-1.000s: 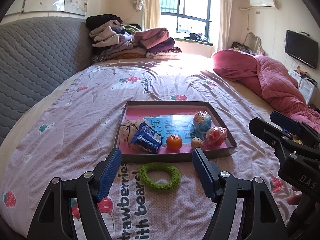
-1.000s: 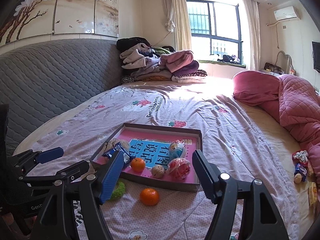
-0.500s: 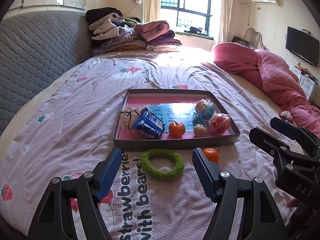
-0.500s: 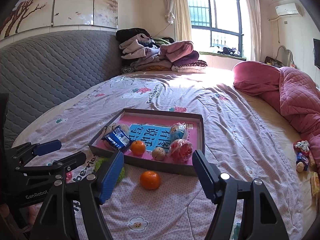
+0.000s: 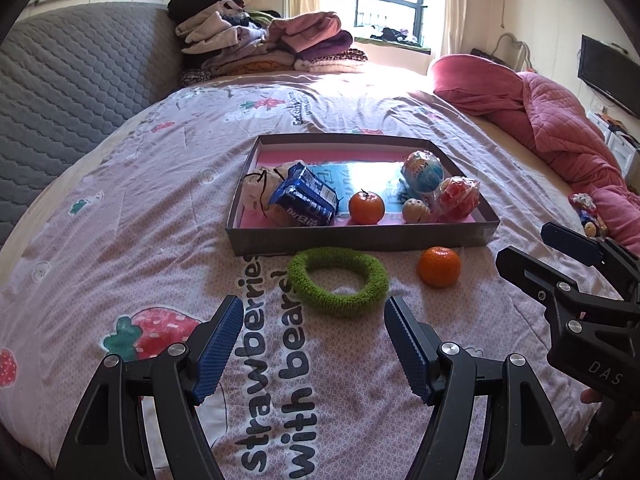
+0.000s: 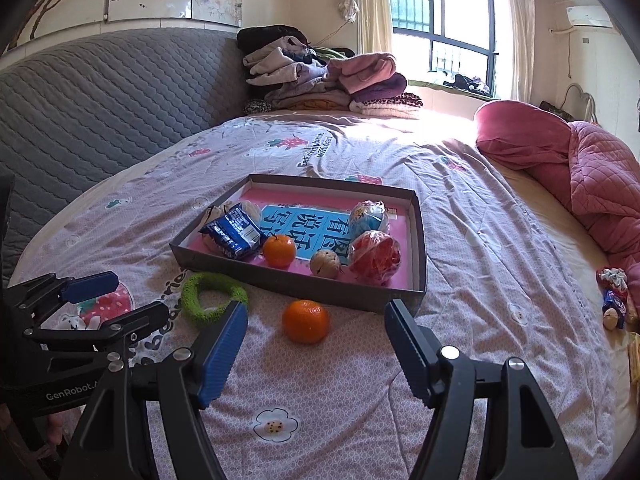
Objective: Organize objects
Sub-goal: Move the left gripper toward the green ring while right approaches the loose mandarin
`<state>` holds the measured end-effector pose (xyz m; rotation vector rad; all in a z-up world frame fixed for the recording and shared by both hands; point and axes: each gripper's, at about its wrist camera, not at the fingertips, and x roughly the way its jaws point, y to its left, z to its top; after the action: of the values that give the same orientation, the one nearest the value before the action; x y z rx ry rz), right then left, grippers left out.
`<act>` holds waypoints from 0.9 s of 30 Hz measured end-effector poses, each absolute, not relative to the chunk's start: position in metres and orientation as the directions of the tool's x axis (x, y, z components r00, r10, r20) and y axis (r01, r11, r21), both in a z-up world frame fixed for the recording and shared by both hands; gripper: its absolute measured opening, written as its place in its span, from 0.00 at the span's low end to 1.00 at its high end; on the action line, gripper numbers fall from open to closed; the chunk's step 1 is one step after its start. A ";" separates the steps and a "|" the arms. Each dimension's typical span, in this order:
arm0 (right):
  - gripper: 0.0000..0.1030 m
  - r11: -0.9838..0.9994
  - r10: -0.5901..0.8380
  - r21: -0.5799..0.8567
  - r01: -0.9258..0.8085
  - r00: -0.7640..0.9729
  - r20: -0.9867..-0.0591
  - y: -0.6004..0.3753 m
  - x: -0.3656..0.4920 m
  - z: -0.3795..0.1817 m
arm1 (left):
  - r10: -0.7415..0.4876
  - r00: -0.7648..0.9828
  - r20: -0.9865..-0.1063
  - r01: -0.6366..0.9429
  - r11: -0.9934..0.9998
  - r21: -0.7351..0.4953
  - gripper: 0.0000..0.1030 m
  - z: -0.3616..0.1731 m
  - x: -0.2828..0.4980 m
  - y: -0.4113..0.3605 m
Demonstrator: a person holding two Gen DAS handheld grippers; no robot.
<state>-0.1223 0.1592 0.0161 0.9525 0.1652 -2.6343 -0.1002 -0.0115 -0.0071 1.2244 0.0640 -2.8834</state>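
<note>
— Two claws were over the bed (image 5: 120,216), both spread wide with nothing between the pads. The left claw (image 5: 314,344) hung just short of the green fuzzy ring (image 5: 338,286), which lay flat on the bedspread touching the near wall of the tray (image 5: 360,236).

— And the right claw (image 6: 316,354)?

— It faced the loose orange (image 6: 306,321), which sat on the bedspread just in front of the tray's near wall, to the right of the ring and apart from it. From the left wrist camera the right claw showed at the right edge, its blue pads also apart.

— What was in the tray?

— A second orange (image 5: 366,208) near the middle of the front wall, a blue snack packet (image 5: 304,196) leaning on a pale drawstring pouch (image 5: 256,188) at the left, a small beige ball (image 5: 415,211), a red wrapped ball (image 5: 458,198) and a blue-and-white wrapped ball (image 5: 422,170) at the right. A blue printed sheet (image 6: 316,222) lay on the pink floor under them.

— Anything else on the bed?

— A pile of folded clothes (image 6: 320,80) at the far end, a pink quilt (image 6: 592,168) bunched on the right, and a few small wrapped things (image 6: 614,296) beside it, too small to identify.
</note>
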 end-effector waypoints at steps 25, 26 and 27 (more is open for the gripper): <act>0.68 -0.943 -0.231 -0.007 0.333 -0.669 -0.706 0.160 -0.124 -0.019 | 0.014 -0.615 -0.788 0.015 -0.999 -0.030 0.72 -0.035 -0.100 -0.011; 0.68 -0.942 -0.232 -0.007 0.335 -0.668 -0.707 0.160 -0.124 -0.019 | 0.014 -0.616 -0.788 0.015 -0.999 -0.030 0.72 -0.035 -0.101 -0.011; 0.68 -0.942 -0.231 -0.008 0.334 -0.668 -0.707 0.159 -0.124 -0.019 | 0.016 -0.616 -0.788 0.013 -0.999 -0.031 0.72 -0.036 -0.101 -0.011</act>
<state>-0.1237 0.1594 -0.0195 1.0784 0.1963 -2.6089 -0.1010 -0.0108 -0.0357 1.3778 0.0523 -2.8244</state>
